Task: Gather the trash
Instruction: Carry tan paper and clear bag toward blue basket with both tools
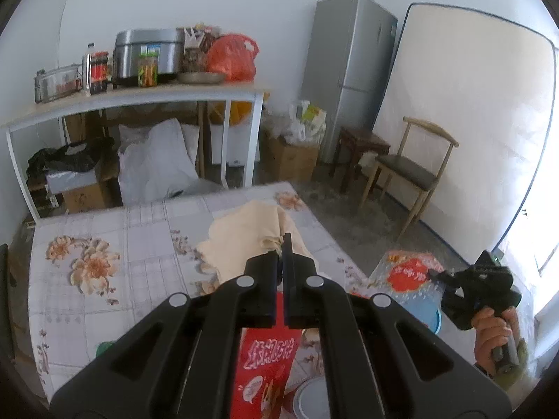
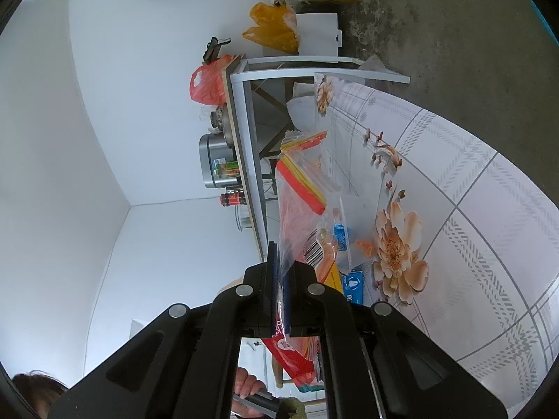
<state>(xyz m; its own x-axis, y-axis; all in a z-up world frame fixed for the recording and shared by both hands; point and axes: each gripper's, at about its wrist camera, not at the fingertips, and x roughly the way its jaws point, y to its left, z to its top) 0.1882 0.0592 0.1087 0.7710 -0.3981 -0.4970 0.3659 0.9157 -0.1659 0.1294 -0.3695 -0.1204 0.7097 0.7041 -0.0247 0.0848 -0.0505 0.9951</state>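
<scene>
Right hand-held gripper (image 2: 281, 279) clamps a clear trash bag (image 2: 307, 216) by its film edge, hanging over the worktop (image 2: 471, 244) at 12 o'clock; light, limp, slippery. Left hand-held gripper (image 1: 282, 255) clenched, pinching cream cloth (image 1: 244, 241).

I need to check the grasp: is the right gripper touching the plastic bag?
Touching. The right wrist view shows the right gripper with its fingers closed on the plastic bag.

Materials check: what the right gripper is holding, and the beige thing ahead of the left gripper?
Right gripper pinches a snack bag: thin plastic film, likely; partly see-through, glossy, wrinkled, printed red with a barcode. Beige cloth by the left gripper: looks like soft woven fabric, matte, lying in loose folds with a frayed edge.
</scene>
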